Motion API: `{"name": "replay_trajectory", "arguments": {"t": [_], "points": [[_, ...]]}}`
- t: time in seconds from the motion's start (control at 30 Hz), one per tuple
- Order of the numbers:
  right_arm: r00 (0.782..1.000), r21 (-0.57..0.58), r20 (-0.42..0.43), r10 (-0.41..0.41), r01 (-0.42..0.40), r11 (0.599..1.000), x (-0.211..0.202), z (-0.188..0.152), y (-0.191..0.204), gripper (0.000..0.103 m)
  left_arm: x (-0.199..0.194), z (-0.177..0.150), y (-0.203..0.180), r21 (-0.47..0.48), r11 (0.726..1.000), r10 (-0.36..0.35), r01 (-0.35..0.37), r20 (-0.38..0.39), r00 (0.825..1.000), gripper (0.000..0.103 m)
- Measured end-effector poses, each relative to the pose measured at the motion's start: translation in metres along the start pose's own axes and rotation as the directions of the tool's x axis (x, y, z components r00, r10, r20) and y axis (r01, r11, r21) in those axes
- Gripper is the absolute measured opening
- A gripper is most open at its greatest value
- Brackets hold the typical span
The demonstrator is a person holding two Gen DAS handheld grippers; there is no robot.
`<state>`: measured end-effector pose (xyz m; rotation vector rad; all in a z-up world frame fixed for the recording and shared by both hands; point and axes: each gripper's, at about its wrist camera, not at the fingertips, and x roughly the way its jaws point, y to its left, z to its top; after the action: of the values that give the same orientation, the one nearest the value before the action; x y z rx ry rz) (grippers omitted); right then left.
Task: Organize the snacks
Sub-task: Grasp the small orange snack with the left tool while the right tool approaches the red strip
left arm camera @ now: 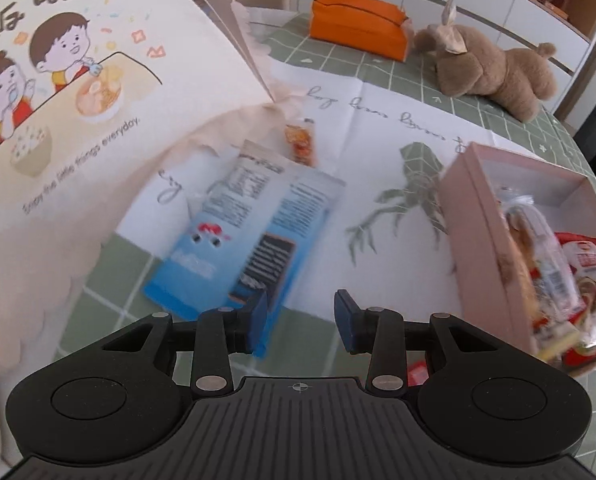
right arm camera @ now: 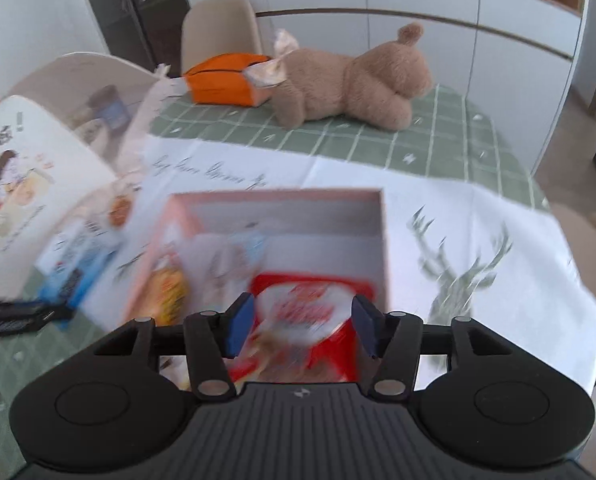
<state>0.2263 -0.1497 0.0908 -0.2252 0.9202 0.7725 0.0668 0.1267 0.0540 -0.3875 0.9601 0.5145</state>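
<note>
Left gripper (left arm camera: 300,320) released, above the bench (left arm camera: 98,300); blue packet (left arm camera: 242,232) flat just ahead, likely light, crinkly, best pinched at an edge. Right gripper (right arm camera: 304,328) parted, straddling the red bag (right arm camera: 310,320) inside the pink box (right arm camera: 282,196); contact unclear.

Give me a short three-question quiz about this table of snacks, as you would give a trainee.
1. True or false: the pink box already holds snack packets.
2. Which lies on the cloth outside the box? A) blue packet B) green bottle C) banana
3. What stands between the fingers of the left gripper?

Key:
1. True; a red packet and others lie inside.
2. A.
3. Nothing; only the table shows in the gap.
</note>
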Motion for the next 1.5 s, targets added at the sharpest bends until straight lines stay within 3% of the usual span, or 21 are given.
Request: {"name": "replay_trajectory", "arguments": {"t": [0.2,0.47,0.57,0.8,0.9,1.0,1.1,1.23,1.3,1.5], "points": [[0.999,0.021,-0.028,0.022,-0.021,1.000,0.005,-0.007,0.052,0.049,0.018,0.017,0.021,0.041,0.996,-0.082,0.082,-0.008,0.997,0.041],[0.999,-0.016,-0.051,0.018,-0.019,1.000,0.071,0.029,0.134,0.042,0.025,0.027,0.050,0.103,0.980,-0.169,0.171,-0.022,0.985,0.041],[0.996,-0.067,-0.039,-0.076,0.073,0.995,0.092,0.036,0.158,0.045,0.024,0.026,0.061,0.095,0.972,-0.212,0.214,-0.032,0.977,0.041],[0.997,-0.151,-0.036,-0.064,0.058,0.987,0.117,0.063,0.185,0.046,0.027,0.029,0.074,0.079,0.973,-0.216,0.219,-0.036,0.976,0.041],[0.998,-0.125,-0.042,-0.055,0.049,0.991,0.109,0.061,0.184,0.046,0.030,0.039,0.076,0.059,0.977,-0.205,0.206,-0.024,0.979,0.041],[0.998,-0.068,-0.028,-0.052,0.050,0.996,0.088,0.053,0.177,0.046,0.037,0.058,0.068,0.026,0.975,-0.221,0.221,-0.001,0.975,0.041],[0.994,-0.041,-0.015,-0.106,0.105,0.994,0.063,0.034,0.169,0.046,0.049,0.082,0.053,0.013,0.968,-0.250,0.250,0.029,0.968,0.041],[0.988,0.026,-0.044,-0.148,0.149,0.988,0.036,0.001,0.158,0.046,0.082,0.108,0.026,0.060,0.982,-0.176,0.177,-0.018,0.984,0.039],[0.986,0.061,-0.062,-0.155,0.159,0.985,0.022,-0.019,0.151,0.046,0.095,0.108,0.017,0.082,0.983,-0.158,0.161,-0.042,0.986,0.026],[0.982,0.072,-0.125,-0.139,0.149,0.986,0.017,-0.068,0.133,0.058,0.078,0.069,-0.001,0.143,0.964,-0.218,0.223,-0.048,0.975,0.025]]}}
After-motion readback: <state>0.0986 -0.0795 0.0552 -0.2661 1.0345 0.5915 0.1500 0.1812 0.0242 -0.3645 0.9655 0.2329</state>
